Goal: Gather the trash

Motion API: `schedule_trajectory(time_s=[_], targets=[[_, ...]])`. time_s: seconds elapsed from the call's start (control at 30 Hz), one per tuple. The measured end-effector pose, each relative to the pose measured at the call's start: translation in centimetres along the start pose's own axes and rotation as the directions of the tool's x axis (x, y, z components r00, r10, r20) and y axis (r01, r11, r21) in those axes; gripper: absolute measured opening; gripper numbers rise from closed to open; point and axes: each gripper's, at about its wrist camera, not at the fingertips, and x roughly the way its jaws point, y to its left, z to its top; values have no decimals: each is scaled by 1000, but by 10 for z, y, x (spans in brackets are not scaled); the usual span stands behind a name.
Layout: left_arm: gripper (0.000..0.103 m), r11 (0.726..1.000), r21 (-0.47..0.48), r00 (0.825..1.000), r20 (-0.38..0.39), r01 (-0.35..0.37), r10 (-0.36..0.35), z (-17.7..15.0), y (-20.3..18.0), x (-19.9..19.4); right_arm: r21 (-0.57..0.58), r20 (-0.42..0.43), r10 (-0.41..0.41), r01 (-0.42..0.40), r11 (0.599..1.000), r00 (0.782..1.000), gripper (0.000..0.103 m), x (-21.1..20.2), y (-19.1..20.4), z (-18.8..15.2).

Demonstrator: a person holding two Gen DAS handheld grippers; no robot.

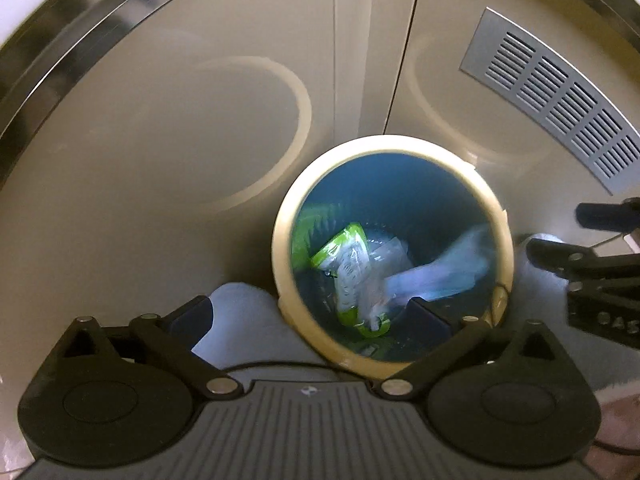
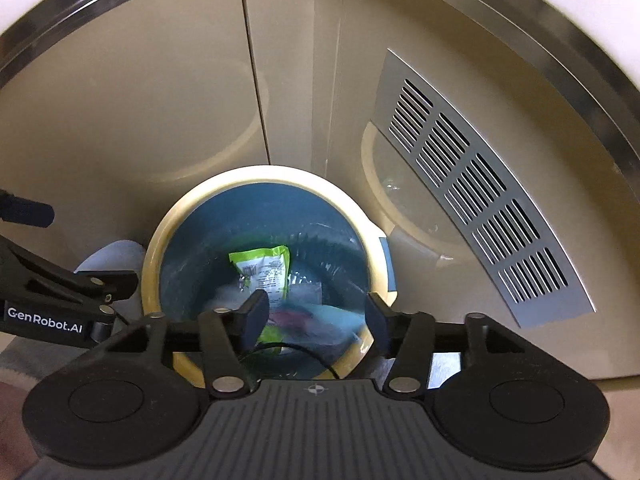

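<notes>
Your left gripper (image 1: 310,312) hangs over the near rim of the bin (image 1: 400,148) with its jaws spread wide and nothing between them; one finger sits outside the rim to the left, the other over the bin's mouth. Inside the one bin lies the trash: a green-and-white wrapper (image 1: 344,256) toward the left, clear plastic (image 1: 386,252) beside it in the middle, and a pale, blurred piece (image 1: 440,272) on the right, which I judge to be dropping in or just settling. Your right gripper (image 2: 316,316) also hovers over the bin's near rim, jaws parted and holding nothing; below it there is a blurred pale-blue item with something red (image 2: 296,318) on it, too smeared to name. As I read it, the collecting is well along, since several pieces already sit in the bin and neither gripper carries anything; whether more litter waits outside cannot be told, as both views show only the bin, the beige cabinet doors (image 2: 120,120), a white cloth-like patch (image 1: 236,304) on the floor left of the bin, and one vent grille (image 2: 480,196) to the right. Count: one bin, two grippers, three or four pieces of trash.
</notes>
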Motion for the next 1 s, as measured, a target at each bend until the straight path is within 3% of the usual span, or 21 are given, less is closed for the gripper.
schedule_trajectory(time_s=[0.27,0.6,1.0], targets=[[103,1000,12,1000,17,9,-9,-25,-4,-24,-38,50,18,-16,999,999,82,-37,10,-18],[103,999,38,996,88,-22,19,-37,-14,-54,-124,155,-3,23,992,988,89,-65,27,-34],[103,997,57,989,140,-47,39,-42,-17,-72,-118,215,-33,59,991,976,94,-80,28,-48]])
